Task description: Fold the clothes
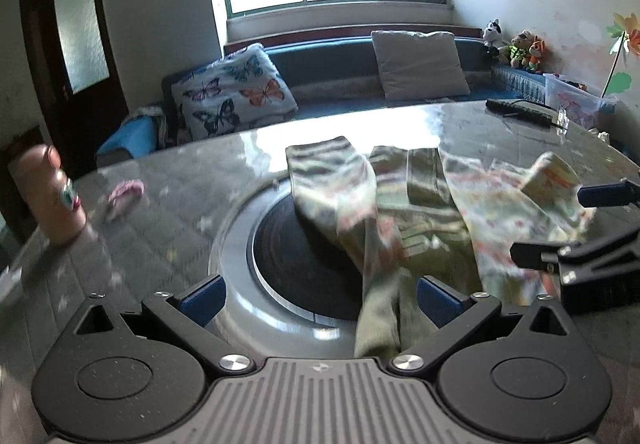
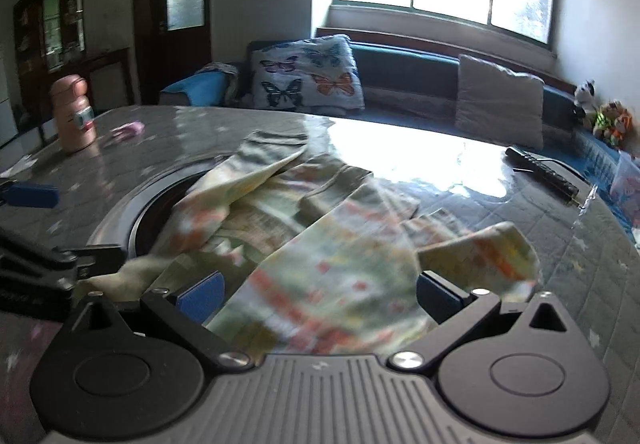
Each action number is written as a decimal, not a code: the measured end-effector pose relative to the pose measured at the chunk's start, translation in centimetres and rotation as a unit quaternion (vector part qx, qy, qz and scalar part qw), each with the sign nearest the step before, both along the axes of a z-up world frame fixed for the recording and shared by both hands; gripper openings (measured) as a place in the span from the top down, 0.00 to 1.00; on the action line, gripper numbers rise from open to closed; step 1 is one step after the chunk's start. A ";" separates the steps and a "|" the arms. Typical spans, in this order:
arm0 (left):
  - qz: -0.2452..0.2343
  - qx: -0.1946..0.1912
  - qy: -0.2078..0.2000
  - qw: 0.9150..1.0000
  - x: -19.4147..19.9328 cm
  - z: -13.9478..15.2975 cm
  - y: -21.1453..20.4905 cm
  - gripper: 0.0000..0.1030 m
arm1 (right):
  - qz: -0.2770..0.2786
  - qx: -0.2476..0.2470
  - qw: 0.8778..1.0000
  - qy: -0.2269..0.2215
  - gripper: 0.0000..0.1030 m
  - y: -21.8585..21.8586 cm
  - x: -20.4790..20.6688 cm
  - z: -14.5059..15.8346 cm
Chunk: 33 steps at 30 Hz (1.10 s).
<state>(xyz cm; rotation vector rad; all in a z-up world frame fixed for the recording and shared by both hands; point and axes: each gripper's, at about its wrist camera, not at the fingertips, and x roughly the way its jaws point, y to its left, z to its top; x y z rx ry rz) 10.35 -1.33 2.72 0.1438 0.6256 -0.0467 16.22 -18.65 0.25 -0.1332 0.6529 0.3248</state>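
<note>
A pale green garment [image 1: 404, 212] with an orange flower print lies crumpled on the grey table [image 1: 160, 228], partly over a round dark inset [image 1: 288, 256]. My left gripper [image 1: 320, 298] is open, and a strip of the cloth runs down past its right finger. In the right wrist view the garment [image 2: 320, 244] fills the gap of my open right gripper [image 2: 320, 296], its pads wide apart on either side of the cloth. Each gripper shows in the other's view: the right gripper [image 1: 568, 224] at the cloth's right edge, the left gripper [image 2: 68, 224] at its left edge.
A pink bottle [image 1: 52, 200] and a small pink item [image 1: 124, 196] stand at the table's left. A black remote [image 1: 520, 110] lies at the far right. Behind the table runs a blue sofa with a butterfly pillow [image 1: 232, 92] and a grey pillow [image 1: 420, 60].
</note>
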 end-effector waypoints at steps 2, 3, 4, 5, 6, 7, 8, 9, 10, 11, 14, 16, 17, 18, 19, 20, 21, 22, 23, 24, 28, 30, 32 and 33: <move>-0.012 0.000 -0.005 1.000 1.4 0.2 -0.3 0.00 | -0.012 0.003 1.000 0.006 0.00 -0.3 1.9 0.0; -0.018 0.001 -0.007 1.000 2.1 0.2 -0.5 0.01 | -0.018 0.005 1.000 0.010 0.00 -0.5 2.8 0.0; -0.023 0.002 -0.009 1.000 2.8 0.3 -0.7 0.01 | -0.024 0.007 1.000 0.013 0.01 -0.6 3.8 0.0; -0.029 0.001 -0.009 1.000 3.6 0.2 -0.8 0.01 | -0.028 0.009 0.999 0.014 0.02 -0.7 4.8 -0.1; -0.035 -0.001 -0.008 0.999 4.4 0.1 -1.0 0.02 | -0.031 0.009 0.999 0.016 0.05 -0.8 5.7 -0.3; -0.041 -0.002 -0.007 0.999 5.2 0.1 -1.2 0.04 | -0.033 0.010 0.999 0.019 0.06 -0.8 6.5 -0.4; -0.047 -0.003 -0.006 0.999 6.0 0.0 -1.4 0.05 | -0.035 0.011 0.999 0.022 0.07 -0.9 7.3 -0.6; -0.051 -0.003 -0.003 0.999 6.9 -0.1 -1.6 0.05 | -0.037 0.011 0.999 0.025 0.09 -0.9 8.1 -0.8; -0.054 -0.001 0.001 0.999 7.7 -0.3 -1.8 0.06 | -0.037 0.012 0.999 0.029 0.11 -0.8 8.8 -1.0; -0.056 0.001 0.004 0.998 8.4 -0.5 -1.9 0.07 | -0.037 0.013 0.999 0.032 0.12 -0.8 9.5 -1.3; -0.067 0.009 0.016 0.998 10.4 -1.2 -2.5 0.10 | -0.039 0.015 0.998 0.041 0.16 -0.5 11.4 -2.0; -0.076 0.019 0.025 0.997 11.4 -1.7 -2.9 0.12 | -0.041 0.014 0.998 0.047 0.20 -0.3 12.6 -2.5; -0.080 0.025 0.029 0.996 11.9 -2.0 -3.1 0.14 | -0.043 0.013 0.998 0.051 0.21 -0.2 13.2 -2.7; -0.082 0.030 0.033 0.996 12.3 -2.2 -3.3 0.15 | -0.045 0.012 0.997 0.055 0.25 -0.1 13.8 -3.0; -0.084 0.036 0.036 0.995 12.7 -2.5 -3.4 0.20 | -0.047 0.012 0.997 0.058 0.30 -0.1 14.2 -3.3; -0.085 0.040 0.039 0.995 13.0 -2.7 -3.4 0.23 | -0.050 0.015 0.997 0.065 0.35 -0.2 14.7 -3.6; -0.085 0.044 0.042 0.995 13.3 -3.0 -3.5 0.26 | -0.053 0.018 0.996 0.071 0.43 -0.2 15.2 -4.0; -0.086 0.048 0.044 0.994 13.7 -3.2 -3.5 0.33 | -0.055 0.021 0.995 0.077 0.50 -0.3 15.7 -4.3; -0.084 0.046 0.050 0.994 13.9 -3.4 -3.3 0.45 | -0.056 0.025 0.995 0.081 0.53 -0.4 16.0 -4.6; -0.083 0.044 0.056 0.994 14.1 -3.7 -3.0 0.52 | -0.056 0.026 0.995 0.080 0.61 -0.5 16.1 -4.7; -0.070 0.032 0.072 0.994 14.5 -4.1 -1.7 0.88 | -0.059 0.034 0.995 0.078 0.95 -1.0 15.6 -4.3; -0.058 0.024 0.067 0.996 14.1 -4.1 -0.9 0.92 | -0.064 0.041 0.995 0.071 0.97 -1.6 15.0 -3.7; -0.041 0.014 0.061 0.997 13.3 -3.8 0.0 0.94 | -0.066 0.043 0.995 0.062 0.98 -2.1 14.2 -3.1; -0.033 0.010 0.058 0.998 12.9 -3.7 0.4 0.94 | -0.068 0.044 0.995 0.057 0.98 -2.4 13.6 -2.8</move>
